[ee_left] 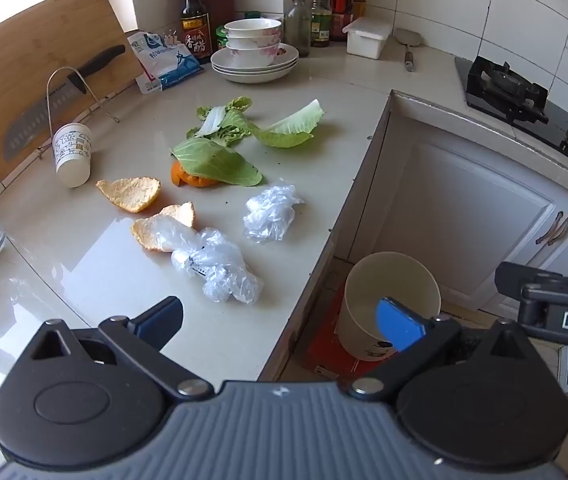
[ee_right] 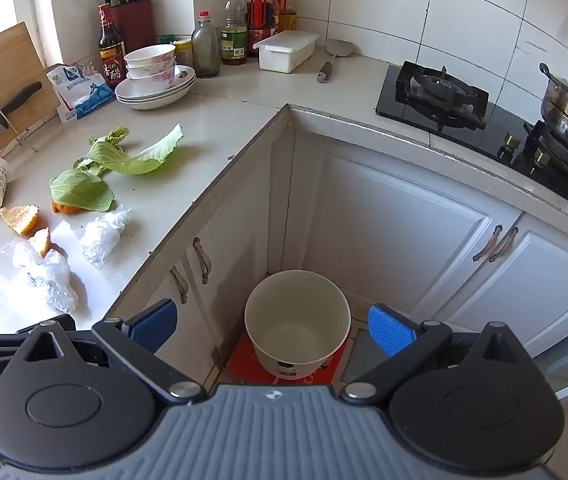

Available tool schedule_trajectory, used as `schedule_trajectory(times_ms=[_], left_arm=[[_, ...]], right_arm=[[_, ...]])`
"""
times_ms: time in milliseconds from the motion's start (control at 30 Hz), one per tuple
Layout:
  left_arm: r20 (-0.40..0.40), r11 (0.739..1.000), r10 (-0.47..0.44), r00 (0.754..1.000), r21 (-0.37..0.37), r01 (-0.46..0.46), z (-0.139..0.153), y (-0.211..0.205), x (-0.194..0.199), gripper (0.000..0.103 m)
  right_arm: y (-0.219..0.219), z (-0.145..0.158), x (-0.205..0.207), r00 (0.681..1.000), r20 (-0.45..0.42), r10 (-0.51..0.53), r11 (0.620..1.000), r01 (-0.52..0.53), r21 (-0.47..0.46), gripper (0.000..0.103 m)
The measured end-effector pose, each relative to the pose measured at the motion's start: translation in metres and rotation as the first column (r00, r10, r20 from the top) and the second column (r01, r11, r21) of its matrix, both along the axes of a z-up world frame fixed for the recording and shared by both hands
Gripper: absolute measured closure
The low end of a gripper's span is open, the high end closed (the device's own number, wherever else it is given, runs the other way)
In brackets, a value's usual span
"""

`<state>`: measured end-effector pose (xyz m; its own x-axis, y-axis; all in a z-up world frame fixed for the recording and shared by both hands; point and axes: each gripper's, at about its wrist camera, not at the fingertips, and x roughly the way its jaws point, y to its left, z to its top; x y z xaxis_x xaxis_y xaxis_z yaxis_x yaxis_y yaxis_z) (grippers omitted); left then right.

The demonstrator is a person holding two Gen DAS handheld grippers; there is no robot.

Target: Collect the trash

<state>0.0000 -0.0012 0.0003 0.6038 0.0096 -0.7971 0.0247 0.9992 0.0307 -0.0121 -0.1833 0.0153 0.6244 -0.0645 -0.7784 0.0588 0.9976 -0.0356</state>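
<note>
Both the left gripper (ee_left: 280, 322) and right gripper (ee_right: 274, 328) were held with jaws apart, empty. Crumpled plastic (ee_left: 214, 270) lay lower centre on the table (ee_left: 84, 264); it was best pinched mid-bundle, then carried to the bin (ee_right: 298, 322).

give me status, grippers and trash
Left gripper and right gripper open, empty. Peels, leaves, plastic wads on counter. Bin clear.
</note>
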Motion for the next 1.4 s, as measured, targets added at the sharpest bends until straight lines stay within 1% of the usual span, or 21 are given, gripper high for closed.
schedule_trajectory(times_ms=[33, 267, 500, 1400], left_arm=[[-0.004, 1.000, 0.000, 1.000, -0.012, 0.000, 0.0001, 0.0004, 0.0002, 0.001], [-0.004, 1.000, -0.001, 1.000, -0.022, 0.001, 0.0024, -0.0030, 0.0008, 0.001], [-0.006, 1.000, 0.001, 1.000, -0.019, -0.001, -0.0033, 0.0007, 0.0013, 0.001], [-0.004, 1.000, 0.002, 1.000, -0.022, -0.002, 0.0011, 0.0045, 0.0019, 0.001]], right_arm=[[-0.0001, 0.0001, -0.0001, 1.000, 0.000, 0.000, 1.000, 0.000, 0.002, 0.000], [0.0015, 0.0001, -0.0003, 1.000, -0.002, 0.000, 1.000, 0.000, -0.001, 0.000], [0.0002, 0.0014, -0.0005, 1.000, 0.001, 0.002, 1.000, -0.002, 0.002, 0.000], [0.0035, 0.0054, -0.0034, 1.000, 0.006, 0.006, 1.000, -0.006, -0.007, 0.000]])
